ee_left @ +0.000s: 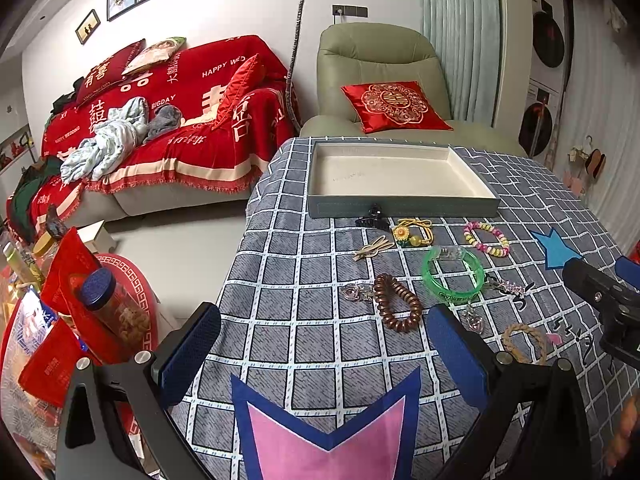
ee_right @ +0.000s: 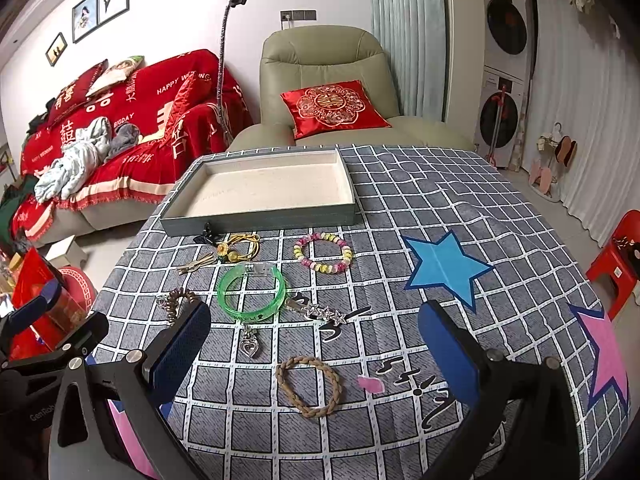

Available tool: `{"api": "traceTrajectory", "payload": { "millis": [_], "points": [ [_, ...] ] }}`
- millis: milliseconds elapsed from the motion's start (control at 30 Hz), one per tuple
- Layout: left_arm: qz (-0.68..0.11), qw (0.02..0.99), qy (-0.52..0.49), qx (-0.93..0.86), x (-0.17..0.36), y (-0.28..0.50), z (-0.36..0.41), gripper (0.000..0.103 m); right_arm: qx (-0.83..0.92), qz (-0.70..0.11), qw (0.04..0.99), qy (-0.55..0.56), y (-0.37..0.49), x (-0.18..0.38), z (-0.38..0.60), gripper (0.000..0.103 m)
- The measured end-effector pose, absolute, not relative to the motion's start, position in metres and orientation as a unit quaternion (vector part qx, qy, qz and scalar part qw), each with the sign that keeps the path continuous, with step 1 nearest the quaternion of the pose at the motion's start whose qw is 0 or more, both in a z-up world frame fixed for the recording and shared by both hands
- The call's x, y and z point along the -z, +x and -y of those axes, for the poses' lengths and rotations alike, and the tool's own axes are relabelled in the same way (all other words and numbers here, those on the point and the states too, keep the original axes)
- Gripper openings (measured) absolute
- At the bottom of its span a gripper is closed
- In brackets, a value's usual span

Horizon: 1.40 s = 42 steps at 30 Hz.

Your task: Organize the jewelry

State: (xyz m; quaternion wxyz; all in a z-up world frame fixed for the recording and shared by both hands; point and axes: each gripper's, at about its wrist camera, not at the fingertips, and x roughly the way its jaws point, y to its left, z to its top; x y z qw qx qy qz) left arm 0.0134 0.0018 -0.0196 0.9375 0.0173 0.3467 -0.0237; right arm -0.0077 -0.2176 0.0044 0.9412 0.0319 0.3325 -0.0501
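Observation:
An empty grey tray with a cream lining sits at the far side of the table. Jewelry lies in front of it: a green bangle, a pastel bead bracelet, a brown coil hair tie, a braided tan band, a black claw clip, a yellow flower cord, a star clip and a heart charm. My left gripper is open and empty. My right gripper is open above the braided band.
The table wears a grey checked cloth with star patches. A green armchair stands behind the tray and a red sofa to the left. Snack packets and a jar crowd the left side. A red stool stands right.

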Motion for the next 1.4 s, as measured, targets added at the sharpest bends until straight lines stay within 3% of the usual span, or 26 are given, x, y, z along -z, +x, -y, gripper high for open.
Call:
{"api": "traceTrajectory", "payload": {
  "millis": [900, 1400],
  "points": [
    [-0.367, 0.929, 0.021, 0.037, 0.025, 0.023, 0.000, 0.103, 0.054, -0.344, 0.937, 0.034, -0.009, 0.007, 0.218, 0.103],
    [-0.467, 0.879, -0.011, 0.097, 0.062, 0.068, 0.009, 0.103, 0.062, -0.431, 0.899, 0.041, 0.017, 0.044, 0.253, 0.103]
  ]
}}
